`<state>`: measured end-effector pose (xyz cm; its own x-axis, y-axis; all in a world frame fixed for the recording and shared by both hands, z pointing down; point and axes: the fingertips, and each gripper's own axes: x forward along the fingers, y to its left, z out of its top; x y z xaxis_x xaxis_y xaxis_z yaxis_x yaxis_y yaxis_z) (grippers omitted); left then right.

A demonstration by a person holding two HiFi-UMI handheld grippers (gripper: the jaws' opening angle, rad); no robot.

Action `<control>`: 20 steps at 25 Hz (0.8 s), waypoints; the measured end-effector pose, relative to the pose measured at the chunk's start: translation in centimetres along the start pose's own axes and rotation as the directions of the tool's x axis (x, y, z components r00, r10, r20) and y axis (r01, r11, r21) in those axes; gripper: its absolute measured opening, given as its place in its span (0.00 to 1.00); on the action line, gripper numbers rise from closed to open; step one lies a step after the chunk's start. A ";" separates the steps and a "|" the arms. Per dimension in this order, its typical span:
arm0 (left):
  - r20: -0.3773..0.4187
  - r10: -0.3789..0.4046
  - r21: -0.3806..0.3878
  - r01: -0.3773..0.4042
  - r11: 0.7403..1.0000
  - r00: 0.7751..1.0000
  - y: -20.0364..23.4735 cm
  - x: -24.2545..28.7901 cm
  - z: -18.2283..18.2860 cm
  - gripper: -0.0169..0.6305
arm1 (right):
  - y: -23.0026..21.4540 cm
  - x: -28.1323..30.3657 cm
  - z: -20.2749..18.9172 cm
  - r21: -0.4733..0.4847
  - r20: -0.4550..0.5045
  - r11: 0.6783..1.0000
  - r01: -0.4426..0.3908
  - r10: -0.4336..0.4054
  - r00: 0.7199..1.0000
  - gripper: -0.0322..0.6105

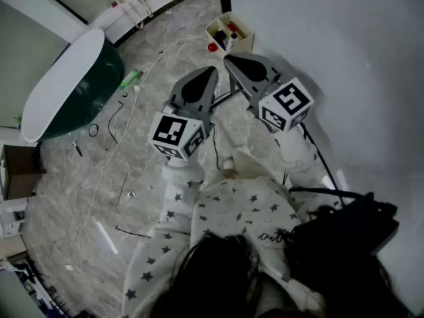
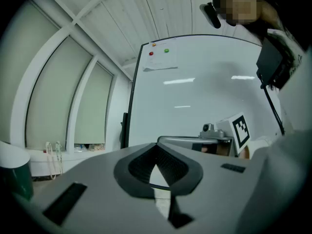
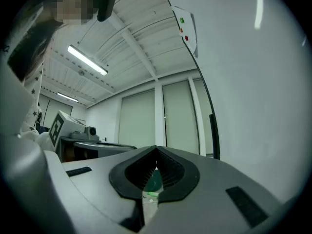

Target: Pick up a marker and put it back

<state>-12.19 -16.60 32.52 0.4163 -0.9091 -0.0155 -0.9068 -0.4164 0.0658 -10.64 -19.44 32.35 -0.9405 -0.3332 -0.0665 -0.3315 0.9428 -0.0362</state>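
Grey jaws of the left gripper [image 2: 157,146] and right gripper [image 3: 156,151] are both closed together, holding nothing.

The whiteboard [image 1: 344,38] is walling off the whole right side. In the right gripper view it is running close along that flank [image 3: 258,96], while the blinds [image 3: 141,126] are standing well ahead. The open marker box [image 1: 230,33] is sitting beside the board's dark edge, just ahead of the right claw [image 1: 227,59] and the left claw [image 1: 212,70]. The claws' tips are lying near each other, leaving only a narrow gap between them. To the left the marble floor [image 1: 165,45] is lying open, with thin cables [image 1: 109,152] and a small green object [image 1: 130,79] straying across it. Farther left a white-topped green unit [image 1: 63,91] is bounding the passage.
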 end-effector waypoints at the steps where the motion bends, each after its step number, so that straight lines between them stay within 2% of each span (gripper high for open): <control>1: 0.002 0.000 0.001 0.000 1.000 1.000 0.1 0.0 0.1 0.03 | 0.1 0.0 0.2 -0.011 0.005 1.000 0.003 -0.002 1.000 0.06; 7: 0.021 0.019 -0.009 -0.019 1.000 1.000 0.7 -0.5 0.1 0.03 | -0.2 -0.3 -0.1 -0.092 -0.009 0.993 0.073 -0.074 0.997 0.06; 10: 0.031 0.029 -0.004 -0.029 1.000 0.999 1.1 -0.6 0.3 0.03 | -0.8 -0.2 -0.4 -0.099 -0.010 0.990 0.098 -0.100 0.995 0.06; 12: 0.033 0.025 -0.003 -0.025 1.000 0.999 0.9 -0.6 0.3 0.03 | -1.2 -0.4 -0.5 -0.077 -0.002 0.991 0.111 -0.112 0.994 0.25; 14: 0.032 0.025 -0.009 -0.025 1.000 0.999 0.9 -0.6 0.3 0.03 | -1.5 -0.3 -0.6 -0.049 0.004 0.992 0.118 -0.118 0.993 0.32; 20: -0.002 0.006 -0.016 -0.006 1.000 1.000 0.6 0.1 -0.9 0.03 | -2.4 -0.2 -3.4 -0.045 -0.057 0.986 0.163 -0.166 0.984 0.33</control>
<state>-12.66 -17.00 33.42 0.4108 -0.9116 -0.0135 -0.9082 -0.4105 0.0821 -9.94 -21.60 35.87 -0.8752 -0.4838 -0.0021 -0.4838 0.8752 -0.0015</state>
